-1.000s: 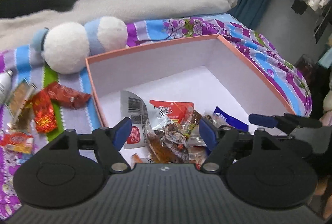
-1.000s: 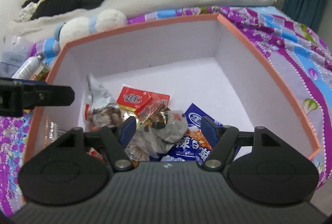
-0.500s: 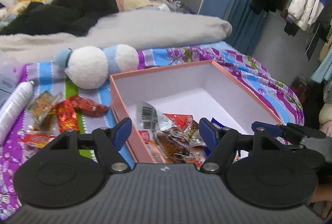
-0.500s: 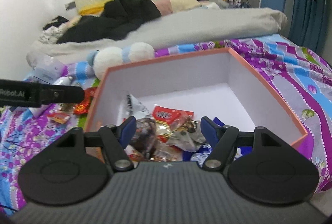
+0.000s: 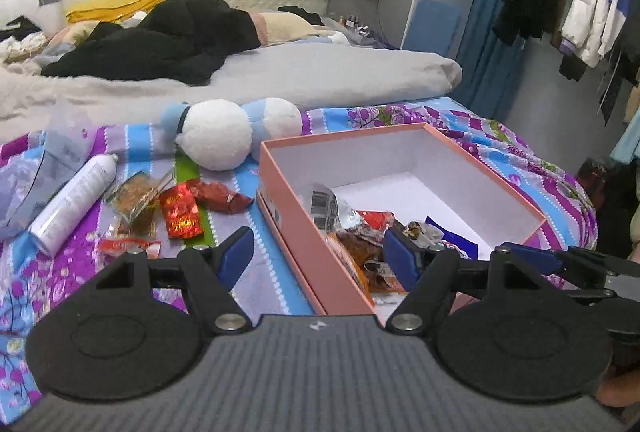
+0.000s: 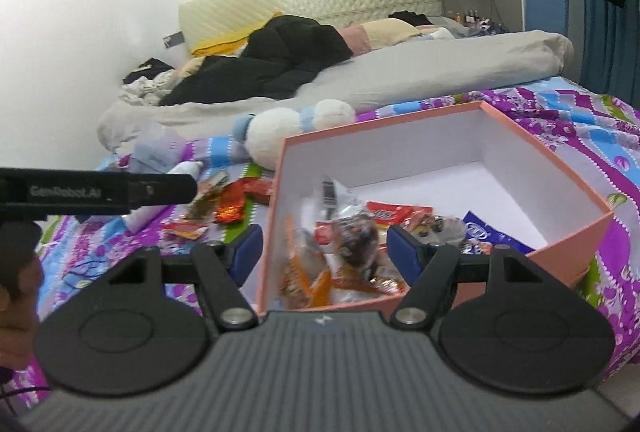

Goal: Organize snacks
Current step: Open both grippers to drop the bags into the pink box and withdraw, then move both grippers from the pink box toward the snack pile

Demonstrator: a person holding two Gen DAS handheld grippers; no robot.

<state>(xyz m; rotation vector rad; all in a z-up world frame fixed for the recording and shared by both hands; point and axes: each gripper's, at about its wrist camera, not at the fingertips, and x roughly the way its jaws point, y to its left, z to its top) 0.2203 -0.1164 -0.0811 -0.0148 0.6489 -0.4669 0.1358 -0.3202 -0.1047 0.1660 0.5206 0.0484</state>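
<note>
Left of the pink box (image 5: pixel 316 264), loose snack packets (image 5: pixel 180 210) wait; both my tongs, left gripper (image 5: pixel 316 258) and right gripper (image 6: pixel 324 252), gape empty—next, reach left.

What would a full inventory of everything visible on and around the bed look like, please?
box: one, orange outside and white inside, open, on the patterned sheet
snacks in box: a loose pile, mixed colours, at its near end
loose snacks: several, mostly red and brown, on the sheet left of the box
spray can: one, white, lying left of the loose snacks
plush toy: one, white and pale blue, behind the box
duvet: one, grey, farther back
black clothing: a heap, near the headboard
left gripper: open, empty
right gripper: open, empty
</note>
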